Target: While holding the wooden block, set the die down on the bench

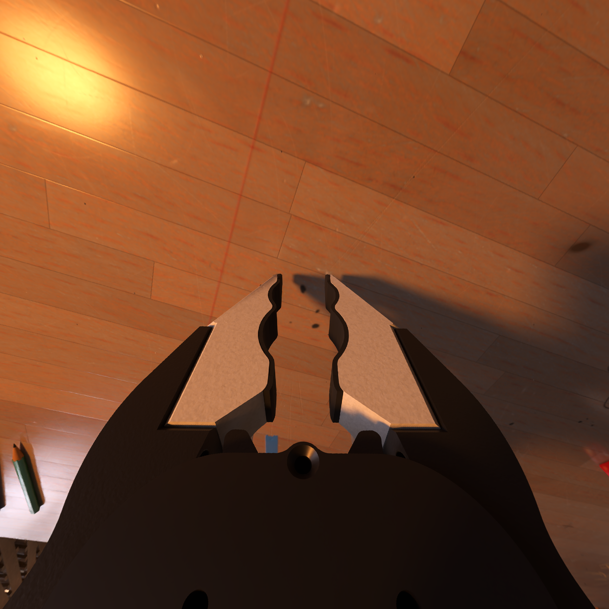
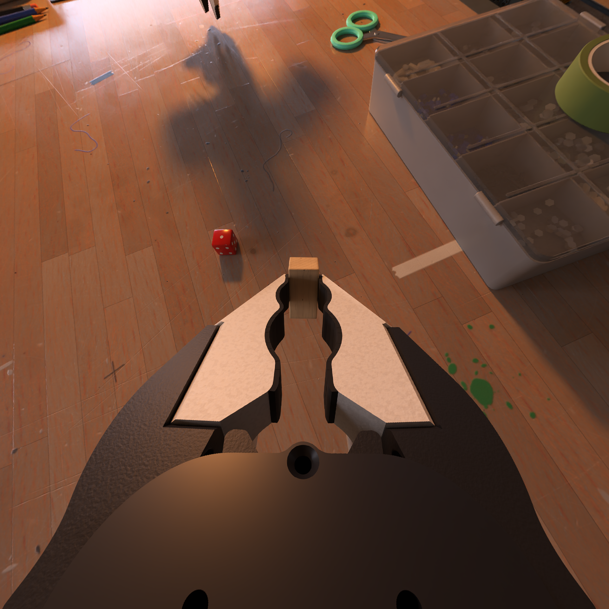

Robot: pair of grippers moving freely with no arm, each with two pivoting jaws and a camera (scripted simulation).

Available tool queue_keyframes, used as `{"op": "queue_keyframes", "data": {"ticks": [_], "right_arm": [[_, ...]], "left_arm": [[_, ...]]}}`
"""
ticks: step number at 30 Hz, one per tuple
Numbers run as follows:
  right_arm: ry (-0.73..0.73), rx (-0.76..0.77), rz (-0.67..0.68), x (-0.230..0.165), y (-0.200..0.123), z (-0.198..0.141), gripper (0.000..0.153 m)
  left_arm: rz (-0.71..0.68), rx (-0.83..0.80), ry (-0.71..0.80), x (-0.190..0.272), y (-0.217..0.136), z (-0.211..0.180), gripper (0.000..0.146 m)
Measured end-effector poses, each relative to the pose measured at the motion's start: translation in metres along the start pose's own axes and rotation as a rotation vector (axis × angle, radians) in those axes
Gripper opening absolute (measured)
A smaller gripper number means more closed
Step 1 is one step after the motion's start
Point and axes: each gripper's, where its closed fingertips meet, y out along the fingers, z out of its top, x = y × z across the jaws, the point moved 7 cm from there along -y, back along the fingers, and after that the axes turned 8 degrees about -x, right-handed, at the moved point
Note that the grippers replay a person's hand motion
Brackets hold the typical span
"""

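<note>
My right gripper [image 2: 303, 276] is shut on a pale wooden block [image 2: 303, 290], held upright between its fingertips above the wooden bench [image 2: 131, 263]. A red die [image 2: 224, 242] with white pips rests on the bench, left of and a little beyond the block, apart from both grippers. My left gripper [image 1: 303, 276] is open and empty, with a narrow gap between its fingers, above bare bench planks [image 1: 329, 148]. Its fingertips [image 2: 211, 6] show at the top edge of the right wrist view. A red sliver [image 1: 604, 466] shows at the right edge of the left wrist view.
A grey compartment box [image 2: 438, 184] with a clear lid stands at the right, with a green tape roll [image 2: 583, 89] on it. Green-handled scissors [image 2: 354, 29] lie beyond it. Coloured pencils [image 2: 19, 16] lie far left; a green pencil [image 1: 26, 479] shows in the left wrist view. Green paint spots [image 2: 481, 390] mark the bench.
</note>
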Motion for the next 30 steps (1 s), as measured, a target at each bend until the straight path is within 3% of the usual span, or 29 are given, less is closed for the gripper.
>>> {"op": "queue_keyframes", "data": {"ticks": [8, 18, 25, 30], "right_arm": [[-0.003, -0.011, 0.008, -0.001, 0.002, 0.000, 0.016], [-0.010, -0.012, 0.032, -0.003, 0.006, 0.002, 0.016], [-0.023, 0.010, 0.050, -0.007, 0.007, 0.008, 0.016], [-0.054, 0.017, 0.061, -0.013, 0.011, 0.018, 0.016]], "left_arm": [[-0.011, 0.028, 0.042, -0.001, 0.000, 0.002, 0.024], [-0.171, 0.093, 0.142, 0.000, -0.028, -0.002, 0.023], [-0.297, 0.227, 0.364, 0.007, -0.064, -0.018, 0.023], [-0.290, 0.364, 0.549, 0.016, -0.085, -0.045, 0.023]]}}
